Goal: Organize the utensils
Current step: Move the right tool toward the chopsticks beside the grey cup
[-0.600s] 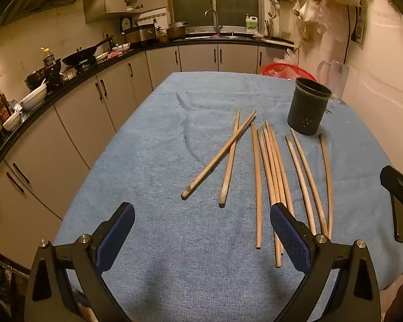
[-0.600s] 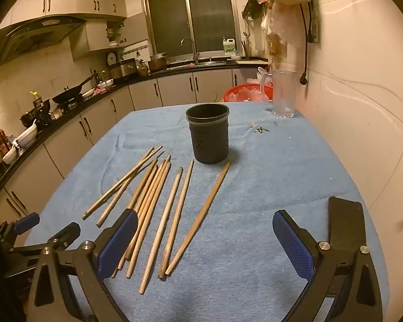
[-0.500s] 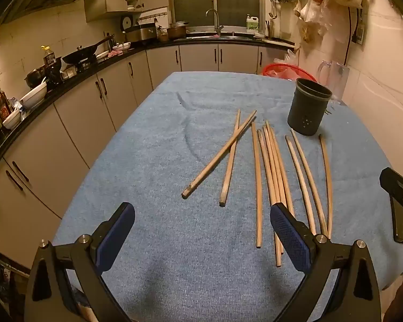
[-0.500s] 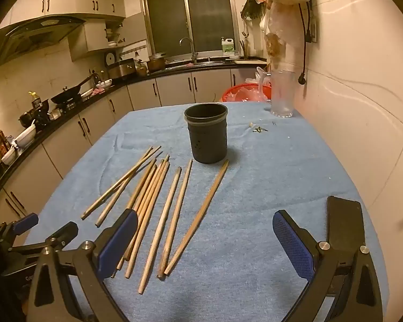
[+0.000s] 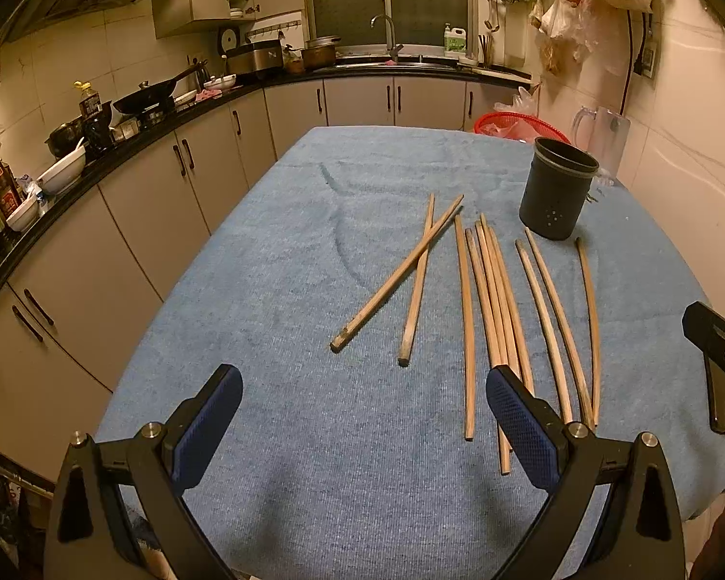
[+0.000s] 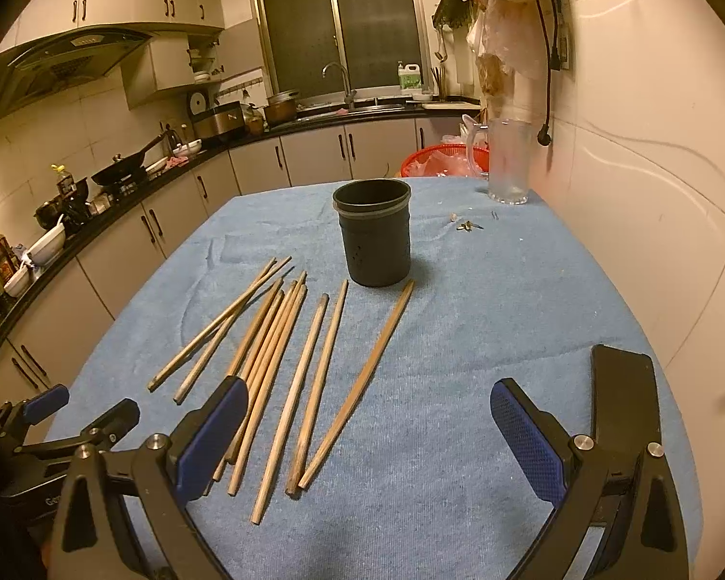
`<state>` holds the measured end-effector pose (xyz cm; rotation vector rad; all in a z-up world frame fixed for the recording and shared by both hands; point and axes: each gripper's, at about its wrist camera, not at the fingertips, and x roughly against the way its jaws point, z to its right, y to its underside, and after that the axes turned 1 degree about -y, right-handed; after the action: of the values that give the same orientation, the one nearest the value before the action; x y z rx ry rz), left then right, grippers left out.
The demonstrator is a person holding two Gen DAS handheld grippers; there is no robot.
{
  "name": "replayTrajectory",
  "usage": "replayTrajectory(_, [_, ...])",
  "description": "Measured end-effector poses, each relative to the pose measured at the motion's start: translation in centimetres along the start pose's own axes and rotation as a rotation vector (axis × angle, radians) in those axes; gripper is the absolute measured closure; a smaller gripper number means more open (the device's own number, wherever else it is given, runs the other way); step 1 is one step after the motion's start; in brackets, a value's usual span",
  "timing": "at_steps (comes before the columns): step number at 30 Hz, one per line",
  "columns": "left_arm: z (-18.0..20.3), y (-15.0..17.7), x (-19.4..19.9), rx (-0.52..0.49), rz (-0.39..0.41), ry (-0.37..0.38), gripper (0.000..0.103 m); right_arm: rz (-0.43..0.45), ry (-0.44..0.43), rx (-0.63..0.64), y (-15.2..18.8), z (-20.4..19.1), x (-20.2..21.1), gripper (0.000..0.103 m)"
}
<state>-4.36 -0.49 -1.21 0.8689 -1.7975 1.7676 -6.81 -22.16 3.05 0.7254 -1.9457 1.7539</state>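
1. The left tongs point(image 5: 362, 418) hung wide apart and empty above the near edge of the counter point(image 5: 275, 280), which was covered by a blue cloth.
2. Ahead of them the chopsticks point(image 5: 495, 299) lay loose on the cloth: a crossed pair point(image 5: 411, 273) furthest left, a tight bundle in the middle, and three single sticks to the right.
3. The dark cup point(image 5: 558, 188) stood upright beyond the sticks, just past their far tips and apparently empty.
4. The right tongs point(image 6: 362, 427) were likewise spread wide with nothing between them, above the near ends of the sticks.
5. No stick was in the cup, so the sorting looked barely begun; the next move probably called for closing on one stick near its end and carrying it to the cup.
6. Only the right view showed the clear jug point(image 6: 507, 162) on the counter by the wall, the small scraps point(image 6: 466, 226) near it, and the cup's inside; the left view showed the crossed pair more plainly.
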Motion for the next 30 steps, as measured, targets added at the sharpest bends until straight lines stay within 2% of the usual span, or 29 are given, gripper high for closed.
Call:
replayTrajectory(11, [0.1,0.3,-0.2,-0.005,-0.007,0.004,0.002,-0.022,0.004,-0.005,0.3,0.2,-0.4,0.002])
replayTrajectory(19, [0.5,0.6,-0.8,-0.022,-0.04,0.031,0.002,-0.065,-0.036,-0.032,-0.3,1.0,-1.7,0.002])
replayTrajectory(24, [0.6,0.7,-1.0,-0.024,-0.052,0.06,0.002,-0.127,-0.097,-0.087,-2.8,2.4,-4.0,0.009])
replayTrajectory(25, [0.7,0.7,-1.1,-0.029,-0.053,0.07,0.002,-0.144,-0.103,-0.097,-3.3,2.6,-4.5,0.015])
replayTrajectory(28, [1.2,0.8,-1.5,-0.052,-0.077,0.166,0.002,-0.224,-0.136,-0.143,-5.0,3.4,-6.9,0.025])
replayTrajectory(30, [1.7,0.5,-1.9,-0.111,-0.088,0.118,0.002,-0.271,-0.128,-0.151,-6.0,3.8,-8.6,0.028])
